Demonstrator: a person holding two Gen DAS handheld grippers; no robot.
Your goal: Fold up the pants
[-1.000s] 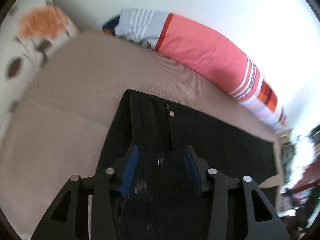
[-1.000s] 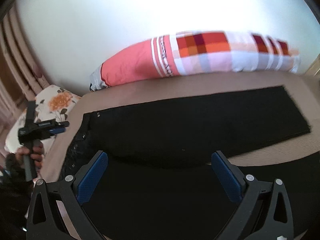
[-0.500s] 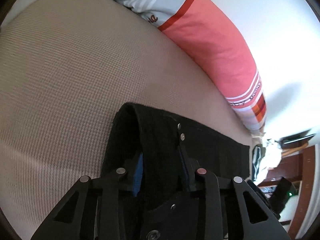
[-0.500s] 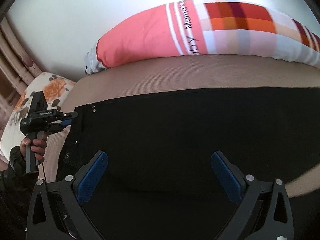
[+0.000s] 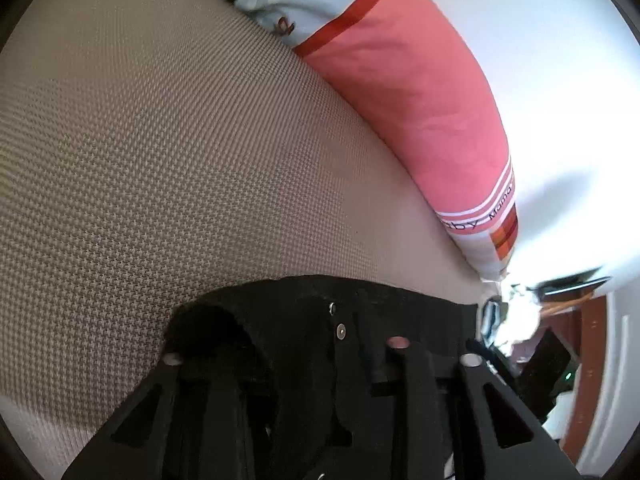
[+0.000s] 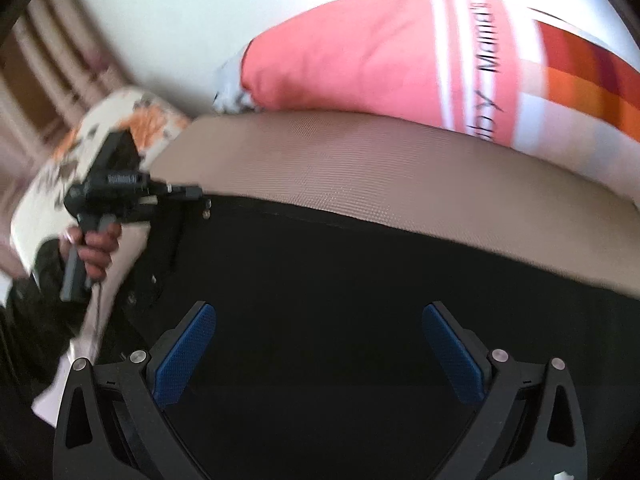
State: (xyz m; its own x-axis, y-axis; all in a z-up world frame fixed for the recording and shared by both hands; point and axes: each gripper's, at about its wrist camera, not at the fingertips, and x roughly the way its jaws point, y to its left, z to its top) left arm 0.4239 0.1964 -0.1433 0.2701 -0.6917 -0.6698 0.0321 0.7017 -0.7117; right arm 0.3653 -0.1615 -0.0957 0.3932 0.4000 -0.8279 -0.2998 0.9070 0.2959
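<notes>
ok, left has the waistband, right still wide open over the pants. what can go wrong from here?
1. Left gripper is shut on the waistband of the black pants only; that end could slip out or bunch under tension.
2. Right gripper holds nothing, so a one-sided pull may drag the pants across the beige mattress and skew them.
3. The right view is blurred, making its grasp hard to place.
</notes>
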